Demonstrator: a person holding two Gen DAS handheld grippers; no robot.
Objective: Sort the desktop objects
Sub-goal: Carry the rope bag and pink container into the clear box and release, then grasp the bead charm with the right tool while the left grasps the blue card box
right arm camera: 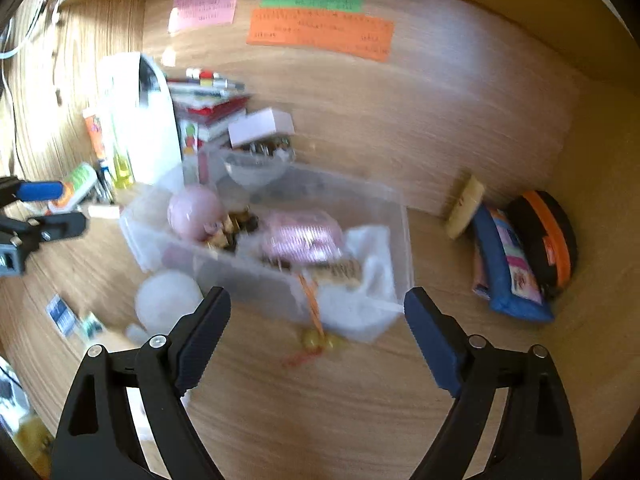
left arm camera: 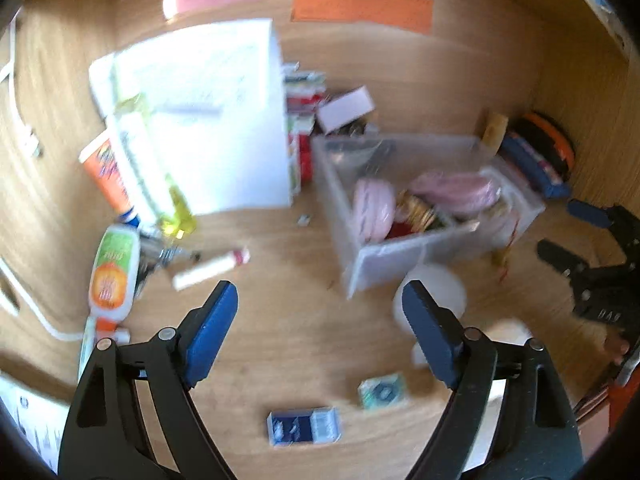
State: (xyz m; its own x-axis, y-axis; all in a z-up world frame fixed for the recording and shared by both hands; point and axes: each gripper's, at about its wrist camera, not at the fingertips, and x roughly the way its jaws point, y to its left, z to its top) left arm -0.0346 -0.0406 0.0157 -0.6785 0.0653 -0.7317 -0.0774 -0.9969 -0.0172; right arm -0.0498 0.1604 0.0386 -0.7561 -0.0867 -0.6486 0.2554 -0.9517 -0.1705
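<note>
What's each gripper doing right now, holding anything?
Left gripper: open, holding nothing.
Right gripper: open, holding nothing.

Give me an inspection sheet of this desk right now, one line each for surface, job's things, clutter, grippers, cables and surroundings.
Surface: wooden desk, partly bare in front.
Job's things: clear plastic bin holding pink items; small dark blue box and white tube loose on the wood.
Clutter: orange-and-green bottle, stack of books, blue pouch.
Grippers: left gripper and right gripper both open, nothing between them.
Cables: white cable at the left edge.
Surroundings: pink, green and orange paper notes on the back panel.
</note>
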